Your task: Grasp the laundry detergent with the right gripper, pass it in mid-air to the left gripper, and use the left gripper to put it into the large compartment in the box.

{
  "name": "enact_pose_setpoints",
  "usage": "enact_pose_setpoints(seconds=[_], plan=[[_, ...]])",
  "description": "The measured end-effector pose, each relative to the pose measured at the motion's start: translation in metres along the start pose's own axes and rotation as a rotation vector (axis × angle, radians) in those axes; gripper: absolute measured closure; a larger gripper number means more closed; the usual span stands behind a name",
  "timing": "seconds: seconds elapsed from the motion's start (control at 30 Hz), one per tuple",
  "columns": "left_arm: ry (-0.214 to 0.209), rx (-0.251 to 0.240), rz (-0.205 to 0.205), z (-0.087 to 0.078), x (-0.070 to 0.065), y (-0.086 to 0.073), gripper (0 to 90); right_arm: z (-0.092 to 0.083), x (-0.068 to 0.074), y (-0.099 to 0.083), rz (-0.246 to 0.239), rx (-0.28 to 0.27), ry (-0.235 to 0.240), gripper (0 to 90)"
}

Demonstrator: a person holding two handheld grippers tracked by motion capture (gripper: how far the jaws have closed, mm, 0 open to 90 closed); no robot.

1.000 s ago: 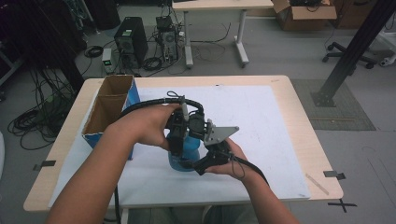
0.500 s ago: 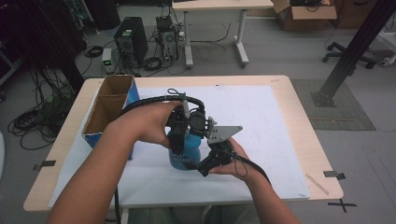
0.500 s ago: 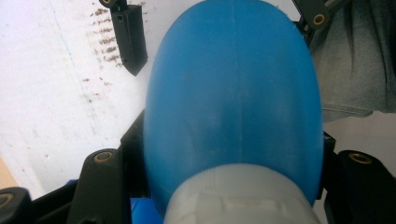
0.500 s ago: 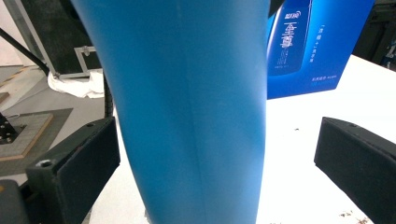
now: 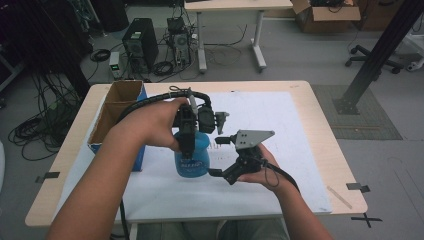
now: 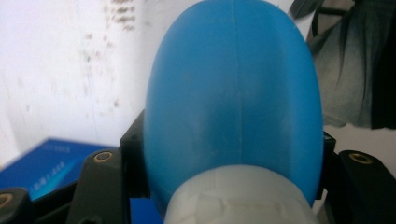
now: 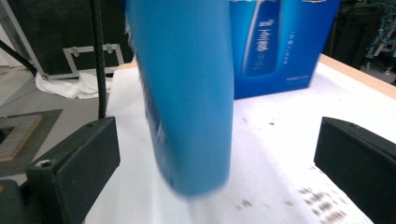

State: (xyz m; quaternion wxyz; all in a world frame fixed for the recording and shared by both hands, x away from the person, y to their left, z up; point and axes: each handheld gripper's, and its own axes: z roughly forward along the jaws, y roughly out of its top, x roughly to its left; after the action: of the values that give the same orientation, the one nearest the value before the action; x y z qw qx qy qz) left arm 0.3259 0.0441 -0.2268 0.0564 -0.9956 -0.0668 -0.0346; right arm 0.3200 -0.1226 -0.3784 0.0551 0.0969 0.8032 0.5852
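Holding jaws wide, empty, right gripper (image 5: 220, 155) just beside the bottle (image 5: 191, 157); best closing squarely on the lower body, not the rounded shoulder; left gripper (image 5: 186, 131) clamping the bottle's top, carrying it tilted above the counter (image 5: 300, 125); beyond, box (image 5: 117, 117) standing open.
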Motion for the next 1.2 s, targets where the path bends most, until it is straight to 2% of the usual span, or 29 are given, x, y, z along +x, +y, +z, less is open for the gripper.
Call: enact_pose_setpoints(seconds=[0.07,0.1,0.13,0.17,0.2,0.23,0.27,0.3,0.33,0.37,0.4,0.43,0.47,0.5,0.6,0.67,0.7,0.73,0.77,0.8,0.87,0.9,0.97,1.0,1.03,1.07,1.1,1.17,1.2], plan=[[-0.009,0.002,-0.080,-0.006,0.007,-0.006,39.2,-0.008,-0.002,0.000,-0.002,0.007,-0.013,0.2],[-0.009,0.002,-0.080,-0.006,0.007,-0.006,39.2,-0.008,-0.002,0.000,-0.002,0.007,-0.013,0.2],[-0.010,-0.005,-0.140,-0.009,0.011,-0.010,39.2,-0.018,-0.006,0.000,-0.008,0.017,-0.028,0.3],[-0.010,-0.005,-0.140,-0.009,0.011,-0.010,39.2,-0.018,-0.006,0.000,-0.008,0.017,-0.028,0.3],[-0.010,0.001,-0.178,-0.012,0.014,-0.012,39.2,-0.021,-0.007,0.000,-0.009,0.020,-0.031,0.3],[-0.011,0.001,-0.243,-0.016,0.018,-0.015,39.2,-0.030,-0.010,0.001,-0.011,0.027,-0.041,0.3],[-0.008,0.000,-0.274,-0.018,0.020,-0.017,39.2,-0.033,-0.010,0.002,-0.010,0.030,-0.045,0.2],[-0.004,0.000,-0.305,-0.020,0.023,-0.019,39.2,-0.036,-0.011,0.002,-0.013,0.037,-0.050,0.3],[-0.004,0.000,-0.305,-0.020,0.023,-0.019,39.2,-0.036,-0.011,0.002,-0.013,0.037,-0.050,0.3],[0.000,-0.001,-0.364,-0.025,0.028,-0.024,39.2,-0.044,-0.014,0.004,-0.018,0.047,-0.061,0.3],[0.000,-0.001,-0.364,-0.025,0.028,-0.024,39.2,-0.044,-0.014,0.004,-0.018,0.047,-0.061,0.3],[0.001,-0.006,-0.404,-0.029,0.031,-0.027,39.2,-0.047,-0.014,0.005,-0.020,0.051,-0.063,0.3],[-0.004,-0.013,-0.472,-0.033,0.036,-0.032,39.1,-0.054,-0.016,0.007,-0.027,0.060,-0.072,0.2],[-0.004,-0.013,-0.472,-0.033,0.036,-0.032,39.1,-0.054,-0.016,0.007,-0.027,0.060,-0.072,0.2],[-0.018,-0.019,-0.582,-0.043,0.045,-0.041,39.1,-0.062,-0.019,0.009,-0.035,0.077,-0.078,0.3],[-0.028,-0.035,-0.670,-0.052,0.051,-0.049,39.1,-0.066,-0.022,0.009,-0.036,0.095,-0.083,0.4],[-0.028,-0.035,-0.670,-0.052,0.051,-0.049,39.1,-0.066,-0.022,0.009,-0.036,0.095,-0.083,0.4],[-0.035,-0.036,-0.721,-0.057,0.055,-0.055,39.1,-0.071,-0.026,0.009,-0.034,0.115,-0.090,0.4],[-0.035,-0.036,-0.721,-0.057,0.055,-0.055,39.1,-0.071,-0.026,0.009,-0.034,0.115,-0.090,0.4],[-0.039,-0.038,-0.756,-0.061,0.058,-0.059,39.1,-0.074,-0.028,0.010,-0.034,0.133,-0.090,0.5],[-0.043,-0.037,-0.798,-0.065,0.062,-0.065,39.1,-0.076,-0.029,0.010,-0.034,0.142,-0.092,0.5],[-0.053,-0.022,-0.842,-0.071,0.067,-0.072,39.1,-0.080,-0.031,0.011,-0.036,0.171,-0.098,0.5],[-0.052,-0.013,-0.884,-0.076,0.072,-0.079,39.1,-0.083,-0.033,0.012,-0.040,0.187,-0.102,0.6],[-0.051,-0.009,-0.903,-0.078,0.074,-0.083,39.0,-0.085,-0.033,0.012,-0.041,0.194,-0.104,0.6],[-0.051,-0.009,-0.903,-0.078,0.074,-0.083,39.0,-0.085,-0.033,0.012,-0.041,0.194,-0.104,0.6],[-0.049,-0.012,-0.927,-0.085,0.078,-0.090,39.0,-0.090,-0.035,0.013,-0.046,0.203,-0.109,0.6],[-0.049,-0.012,-0.927,-0.085,0.078,-0.090,39.0,-0.090,-0.035,0.013,-0.046,0.203,-0.109,0.6],[-0.050,-0.038,-0.975,-0.097,0.083,-0.103,39.0,-0.095,-0.037,0.014,-0.048,0.210,-0.112,0.6],[-0.050,-0.038,-0.975,-0.097,0.083,-0.103,39.0,-0.096,-0.037,0.014,-0.049,0.214,-0.113,0.6]])
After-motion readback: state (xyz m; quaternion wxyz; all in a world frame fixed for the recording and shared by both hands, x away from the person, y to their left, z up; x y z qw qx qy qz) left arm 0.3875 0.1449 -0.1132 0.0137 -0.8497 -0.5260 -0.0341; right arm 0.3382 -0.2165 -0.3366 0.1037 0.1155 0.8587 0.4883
